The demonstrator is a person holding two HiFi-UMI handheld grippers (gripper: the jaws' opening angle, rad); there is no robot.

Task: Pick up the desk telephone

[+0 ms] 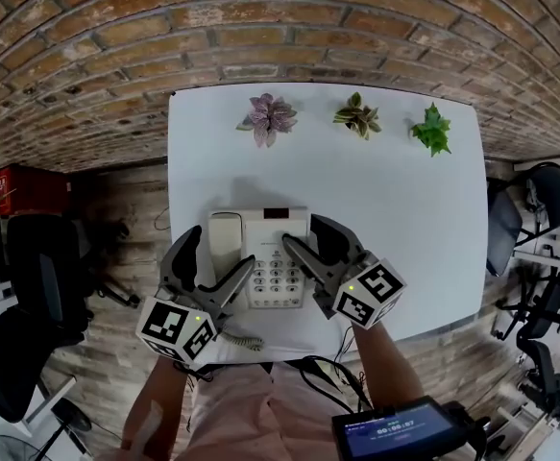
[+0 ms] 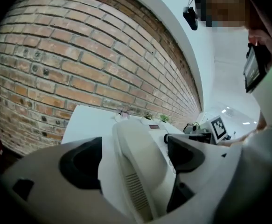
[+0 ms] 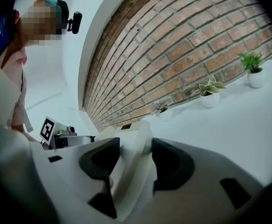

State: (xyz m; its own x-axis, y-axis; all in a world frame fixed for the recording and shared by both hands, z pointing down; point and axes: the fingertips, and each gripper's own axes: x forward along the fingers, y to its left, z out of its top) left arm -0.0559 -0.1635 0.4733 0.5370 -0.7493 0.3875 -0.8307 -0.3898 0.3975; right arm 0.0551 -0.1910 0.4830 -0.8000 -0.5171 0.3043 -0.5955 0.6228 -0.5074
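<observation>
A cream desk telephone sits on a white table, close to the near edge and left of the middle. Its handset lies in the cradle along the phone's left side, and the keypad is to the right of it. A coiled cord trails off the near left corner towards the person.

The left gripper straddles the handset with its jaws spread wide. In the left gripper view a strip of white shows between the left pad and the handset, so nothing is grasped on that side. The right gripper has the phone's right edge between its pads. They appear to be pinching it, though the close, distorted view leaves the contact a little uncertain.

The step in hand looks like securing a two-sided hold before lifting. To do it well:
- The left jaws should close across the handset and the body beneath it, not on the handset alone, or the handset may come out of its cradle.
- Both sides should then rise together and level, so the phone does not tip towards the released side.
- The cord needs slack as the phone comes up.

Three small potted plants stand well apart along the table's far edge, below a brick wall.
</observation>
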